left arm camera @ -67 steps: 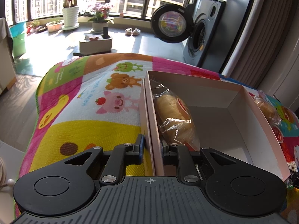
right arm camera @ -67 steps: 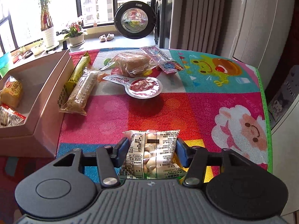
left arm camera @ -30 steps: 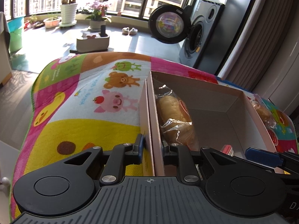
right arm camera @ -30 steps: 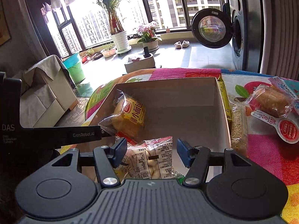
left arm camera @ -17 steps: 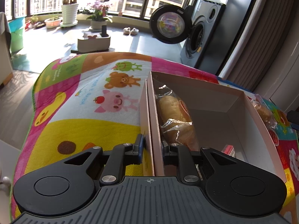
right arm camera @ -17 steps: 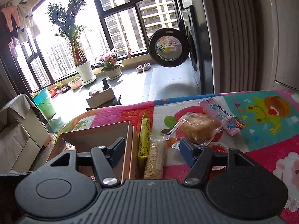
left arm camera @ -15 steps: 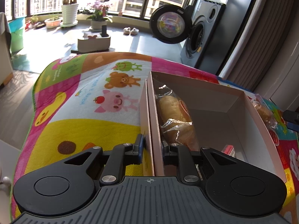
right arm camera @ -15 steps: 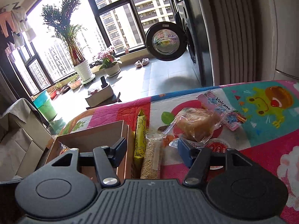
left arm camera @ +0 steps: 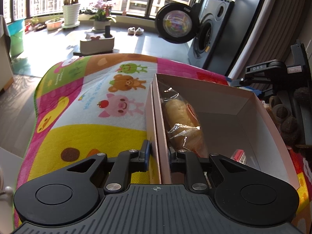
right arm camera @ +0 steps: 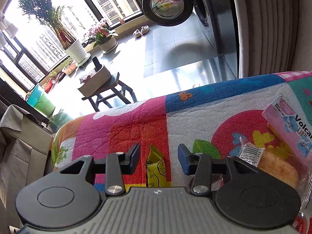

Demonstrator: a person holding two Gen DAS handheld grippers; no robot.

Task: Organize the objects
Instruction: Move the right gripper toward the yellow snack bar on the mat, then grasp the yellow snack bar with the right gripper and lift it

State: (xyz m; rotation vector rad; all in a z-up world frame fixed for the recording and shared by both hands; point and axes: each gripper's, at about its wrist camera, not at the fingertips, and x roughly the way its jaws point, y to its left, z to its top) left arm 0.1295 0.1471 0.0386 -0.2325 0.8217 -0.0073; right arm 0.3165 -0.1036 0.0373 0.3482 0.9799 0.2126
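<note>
The left wrist view looks low and close along the box [left arm camera: 224, 95] wall toward the windows; the right wrist view faces likewise, close above the mat [right arm camera: 136, 120]. Both share the washing machine [left arm camera: 210, 33].

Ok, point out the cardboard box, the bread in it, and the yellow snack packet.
cardboard box [left arm camera: 261, 132], left wrist view, bare inner right wall.
bread [left arm camera: 179, 115], left wrist view, middle of the wrapped loaf.
yellow snack packet [right arm camera: 155, 167], right wrist view, its visible end.
</note>
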